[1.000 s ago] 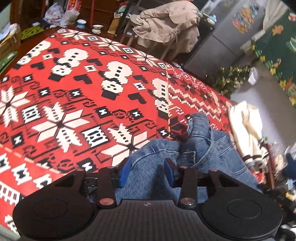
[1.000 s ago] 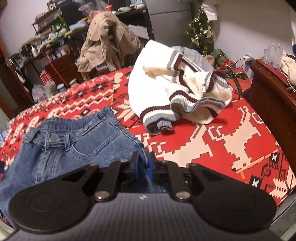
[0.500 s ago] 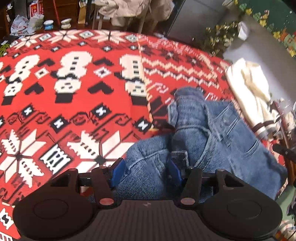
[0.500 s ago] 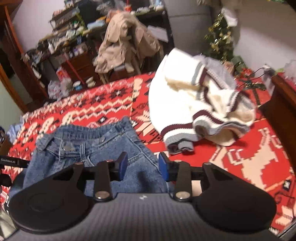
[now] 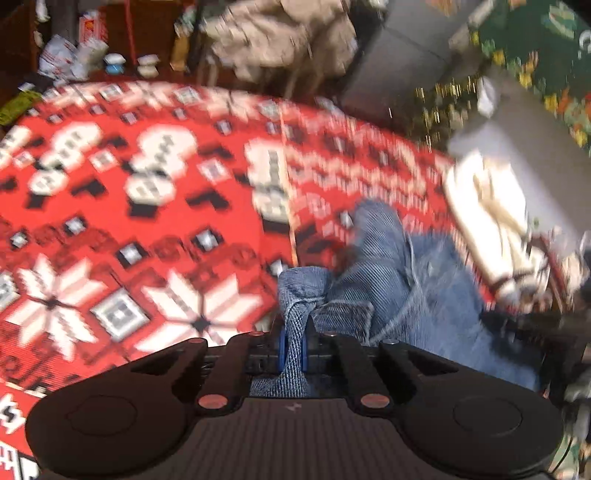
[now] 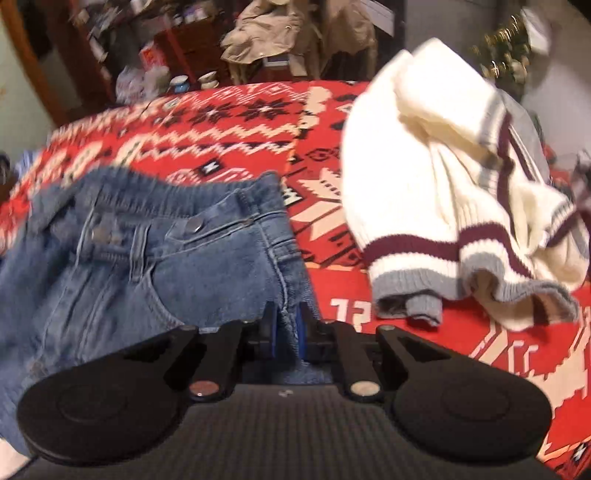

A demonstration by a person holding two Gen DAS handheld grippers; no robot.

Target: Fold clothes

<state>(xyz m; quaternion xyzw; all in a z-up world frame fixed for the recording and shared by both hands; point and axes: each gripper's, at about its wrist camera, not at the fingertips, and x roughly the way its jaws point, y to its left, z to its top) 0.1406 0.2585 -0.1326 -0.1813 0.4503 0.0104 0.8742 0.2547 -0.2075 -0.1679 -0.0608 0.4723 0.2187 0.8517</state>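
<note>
Blue jeans (image 5: 388,266) lie crumpled on a red patterned blanket (image 5: 147,221). My left gripper (image 5: 293,343) has its jaws closing, and the blue pads pinch a raised fold of the denim. In the right wrist view the jeans (image 6: 147,258) show their waistband and snap buttons. My right gripper (image 6: 284,332) has its jaws closing too, pads pressed on the side edge of the jeans below the waistband. A cream sweater (image 6: 424,177) with maroon and grey stripes lies bunched to the right of the jeans, apart from both grippers.
The cream sweater (image 5: 487,214) sits at the blanket's right edge in the left wrist view. Behind the bed a beige coat (image 6: 295,33) hangs over a chair beside cluttered shelves. A small Christmas tree (image 6: 506,48) stands at the back right. Cups (image 5: 114,62) sit at the back left.
Both grippers had wider jaws half a second ago and have now closed on the denim. The right gripper has shifted toward the waistband side; the left view has shifted and blurred.
</note>
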